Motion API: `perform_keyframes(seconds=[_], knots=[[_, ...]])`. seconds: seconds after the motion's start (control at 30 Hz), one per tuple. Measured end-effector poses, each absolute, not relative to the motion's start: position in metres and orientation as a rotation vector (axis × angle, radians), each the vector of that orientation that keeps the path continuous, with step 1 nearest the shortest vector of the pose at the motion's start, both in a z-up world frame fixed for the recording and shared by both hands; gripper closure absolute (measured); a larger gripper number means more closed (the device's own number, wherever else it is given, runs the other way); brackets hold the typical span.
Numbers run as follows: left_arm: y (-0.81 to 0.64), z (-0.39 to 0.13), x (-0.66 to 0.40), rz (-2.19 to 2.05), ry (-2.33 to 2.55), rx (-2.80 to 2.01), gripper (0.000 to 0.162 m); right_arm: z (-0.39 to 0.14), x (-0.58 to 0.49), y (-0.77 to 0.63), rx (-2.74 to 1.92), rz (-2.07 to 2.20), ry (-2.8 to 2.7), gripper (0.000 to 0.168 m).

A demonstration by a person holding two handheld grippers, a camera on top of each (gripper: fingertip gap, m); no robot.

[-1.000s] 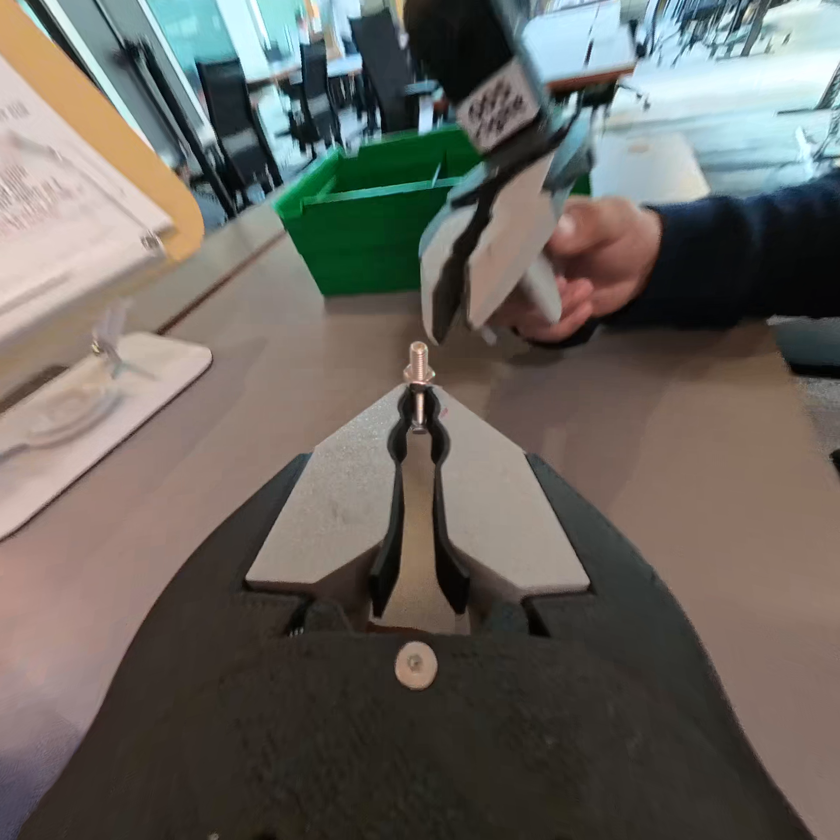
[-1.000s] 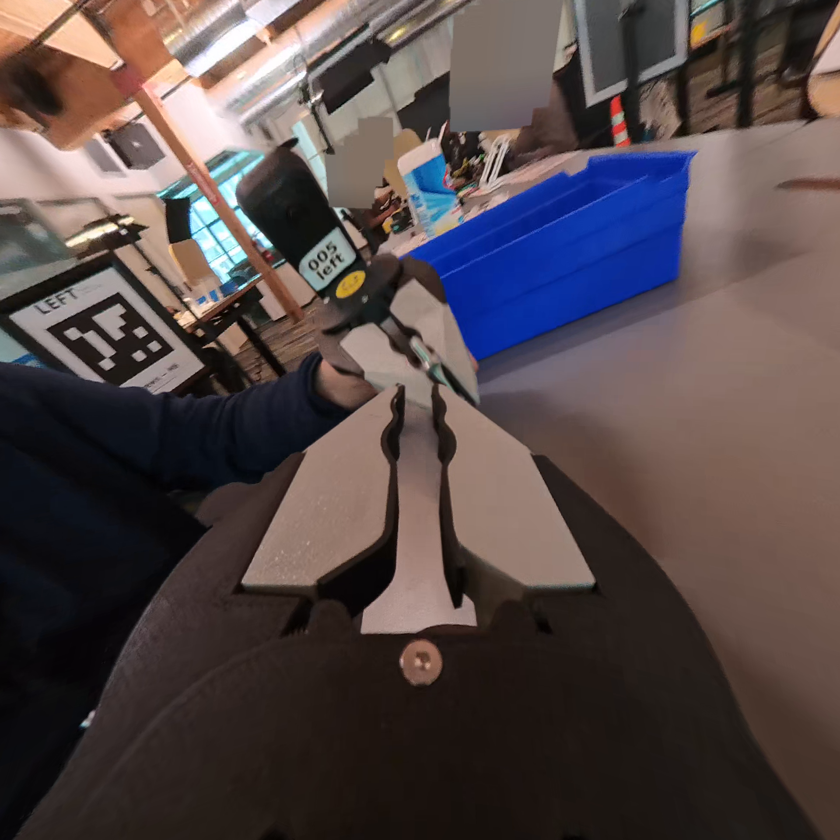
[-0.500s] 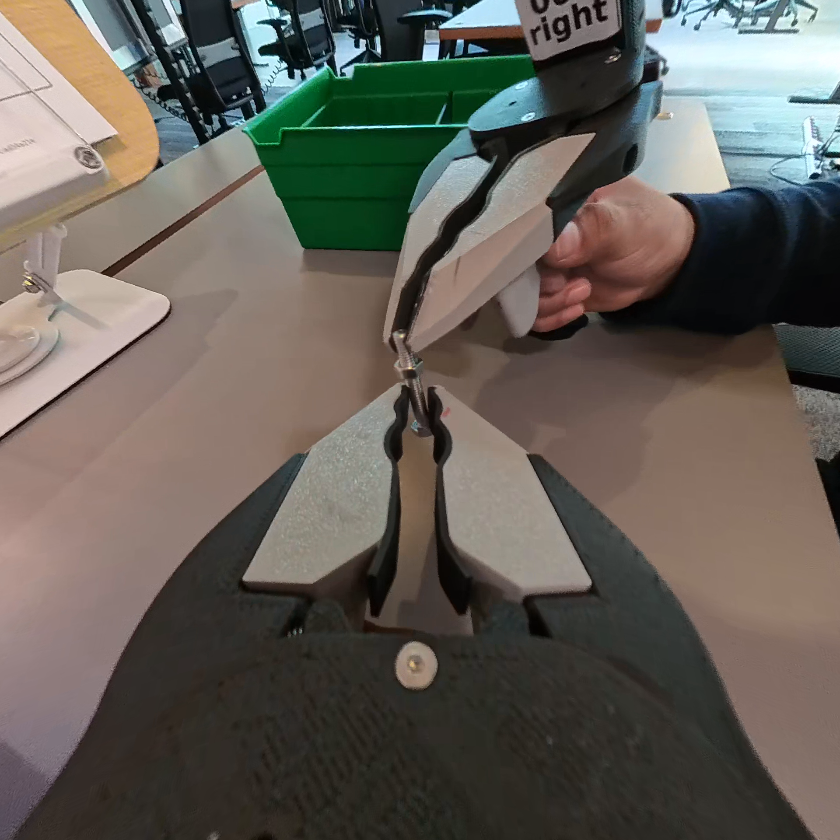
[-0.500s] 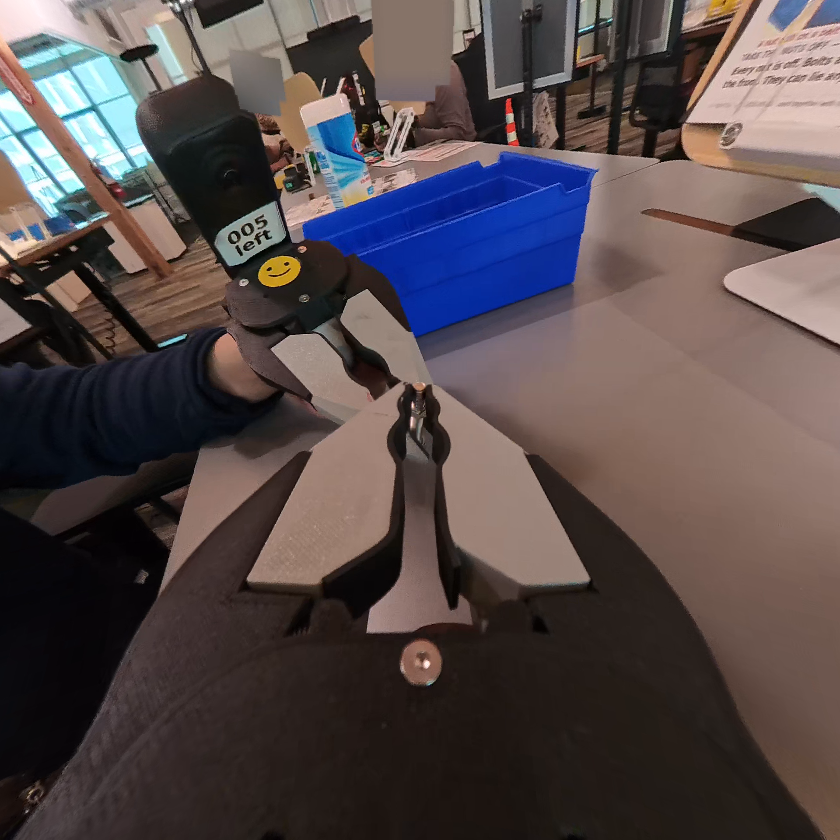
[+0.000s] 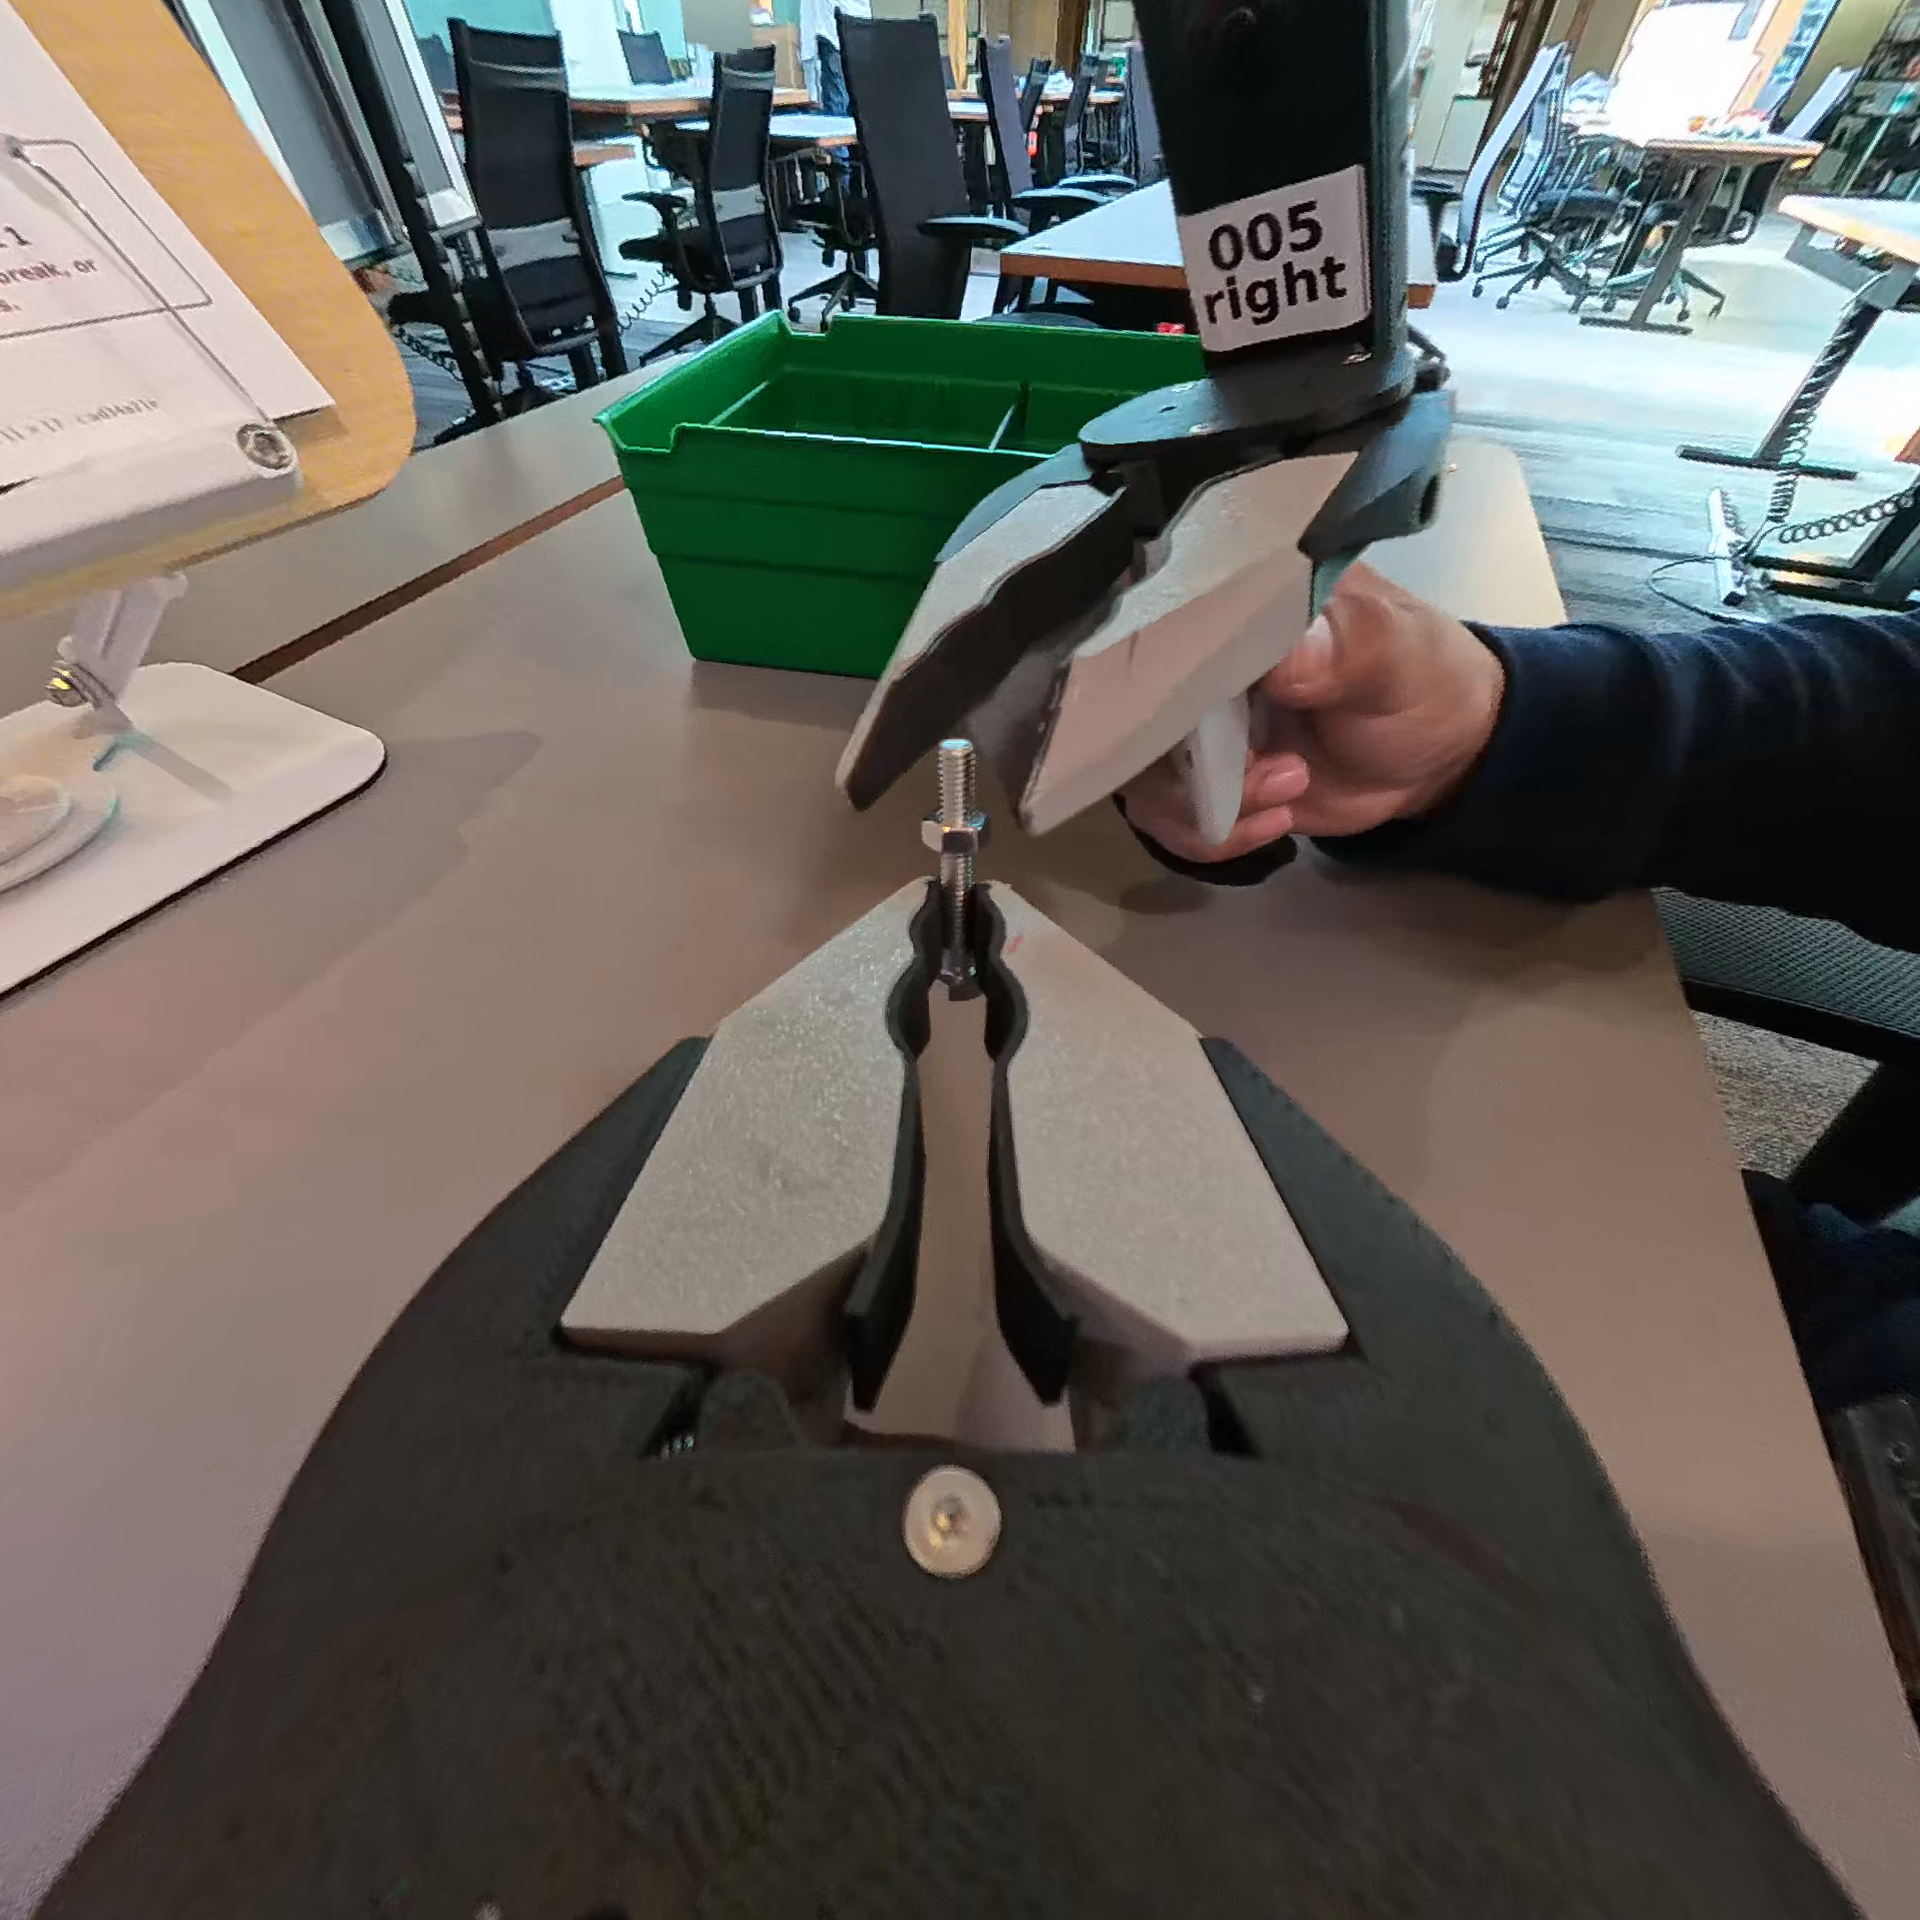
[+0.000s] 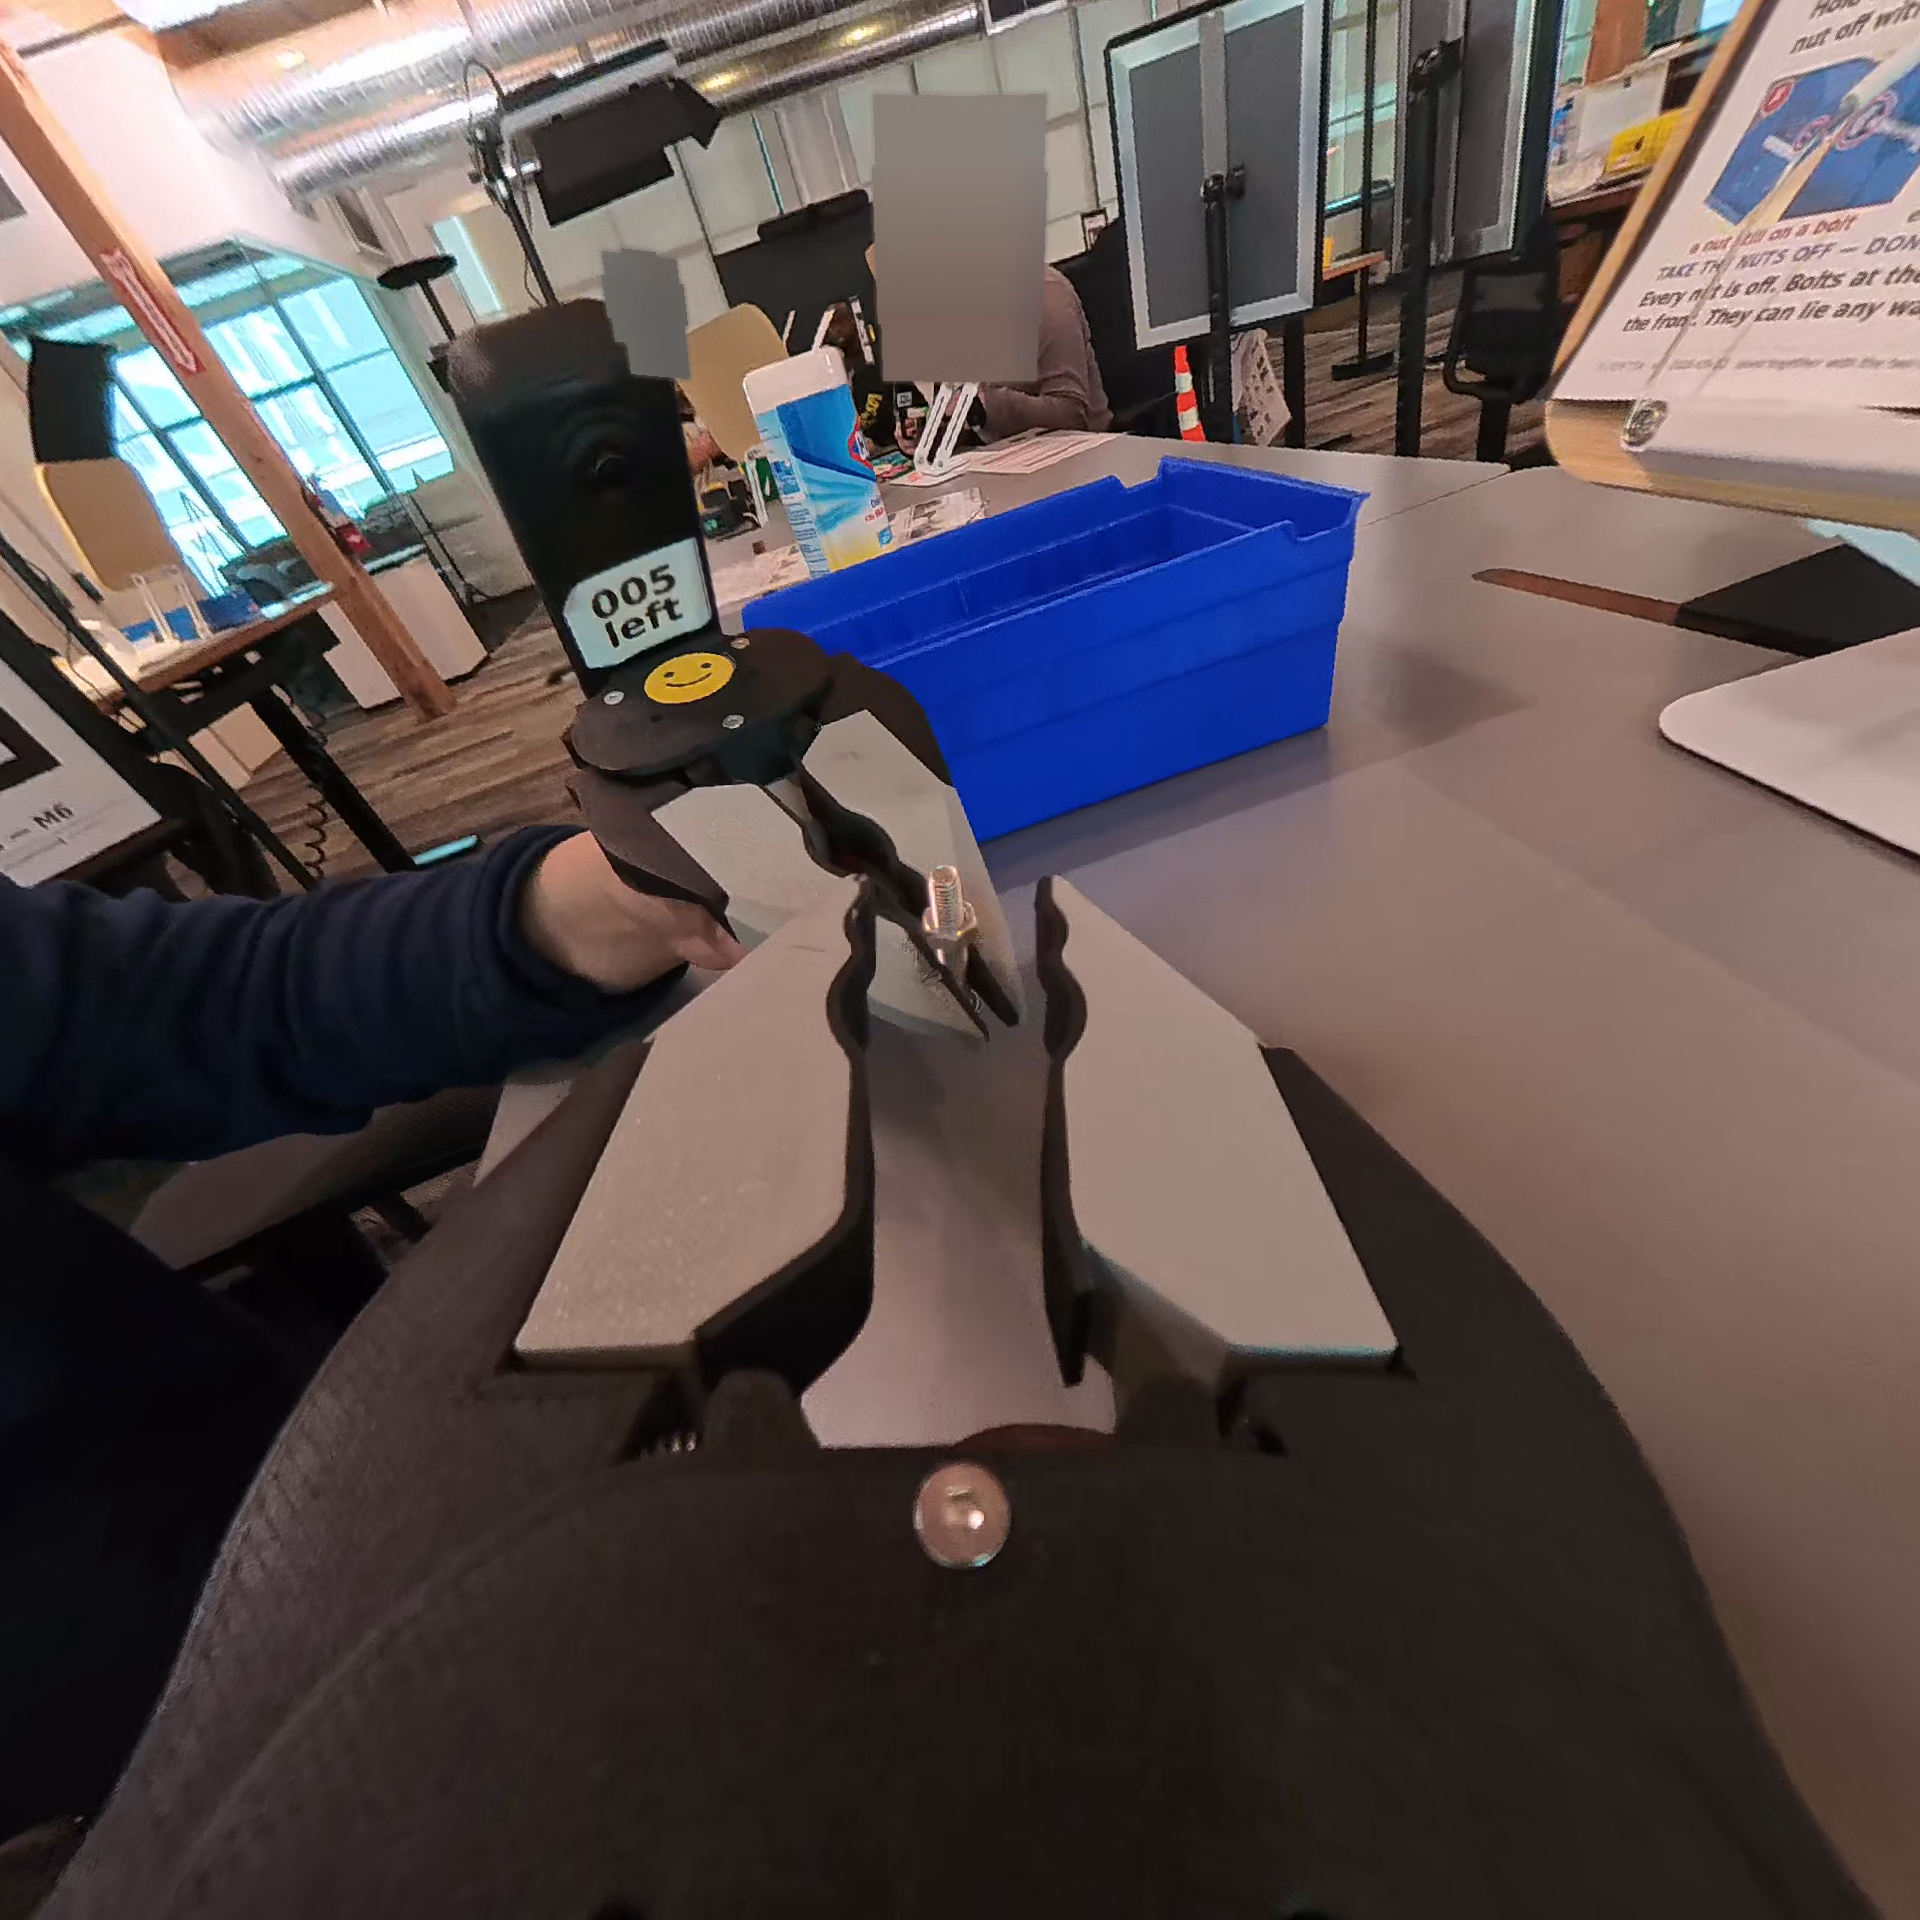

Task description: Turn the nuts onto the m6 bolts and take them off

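Observation:
My left gripper (image 5: pixel 957 914) is shut on the head end of a silver M6 bolt (image 5: pixel 955 774) and holds it upright above the table. A hex nut (image 5: pixel 953 828) sits about halfway down the bolt's thread. My right gripper (image 6: pixel 951 899) is open and empty. In the left wrist view the right gripper (image 5: pixel 940 795) hangs over the bolt with one finger on each side of its top, not touching. In the right wrist view the left gripper (image 6: pixel 987 1013), the bolt (image 6: pixel 943 894) and the nut (image 6: pixel 948 924) show between my open fingers.
A green bin (image 5: pixel 831 520) stands behind the bolt in the left wrist view. A blue bin (image 6: pixel 1091 644) stands at the back in the right wrist view. A sign stand with a white base (image 5: pixel 156 769) is at the left. The grey table (image 5: pixel 623 831) edge is at the right. Left and right tips are no more than a few centimetres apart.
My right gripper was shut around the bolt's top half a second ago; now it has opened and lifted slightly. The left gripper still holds the bolt, now upright.

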State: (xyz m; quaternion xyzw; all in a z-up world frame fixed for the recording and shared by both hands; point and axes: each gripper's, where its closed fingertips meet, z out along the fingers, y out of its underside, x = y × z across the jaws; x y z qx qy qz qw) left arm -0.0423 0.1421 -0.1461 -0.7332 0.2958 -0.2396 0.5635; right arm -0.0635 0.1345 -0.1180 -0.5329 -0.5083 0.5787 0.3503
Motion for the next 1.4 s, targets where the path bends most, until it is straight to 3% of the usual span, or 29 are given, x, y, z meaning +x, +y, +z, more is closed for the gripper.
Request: perform_keyframes(seconds=[0.17, 0.27, 0.5, 0.67, 0.73, 0.93, 1.13, 1.17, 1.4], knots=[[0.142, -0.133, -0.041, -0.554, 0.659, -1.668, 0.159, -0.117, -0.065, 0.138, -1.37, 1.436, -1.303, 0.144], [0.146, -0.119, -0.057, -0.564, 0.578, -1.617, 0.159, -0.115, -0.057, 0.161, -1.415, 1.365, -1.205, 0.167], [0.144, -0.131, -0.045, -0.585, 0.627, -1.659, 0.159, -0.104, -0.062, 0.136, -1.324, 1.468, -1.269, 0.139], [0.145, -0.123, -0.045, -0.543, 0.617, -1.621, 0.159, -0.11, -0.062, 0.144, -1.38, 1.457, -1.246, 0.14], [0.145, -0.116, -0.053, -0.593, 0.569, -1.603, 0.159, -0.109, -0.055, 0.16, -1.403, 1.429, -1.186, 0.158], [0.143, -0.125, -0.043, -0.58, 0.618, -1.625, 0.159, -0.096, -0.062, 0.134, -1.301, 1.504, -1.245, 0.141], [0.144, -0.112, -0.047, -0.581, 0.577, -1.583, 0.159, -0.101, -0.056, 0.155, -1.382, 1.488, -1.174, 0.138], [0.143, -0.111, -0.051, -0.608, 0.561, -1.585, 0.159, -0.099, -0.052, 0.163, -1.385, 1.479, -1.133, 0.154], [0.142, -0.116, -0.04, -0.585, 0.601, -1.589, 0.159, -0.089, -0.062, 0.133, -1.28, 1.552, -1.218, 0.141]])
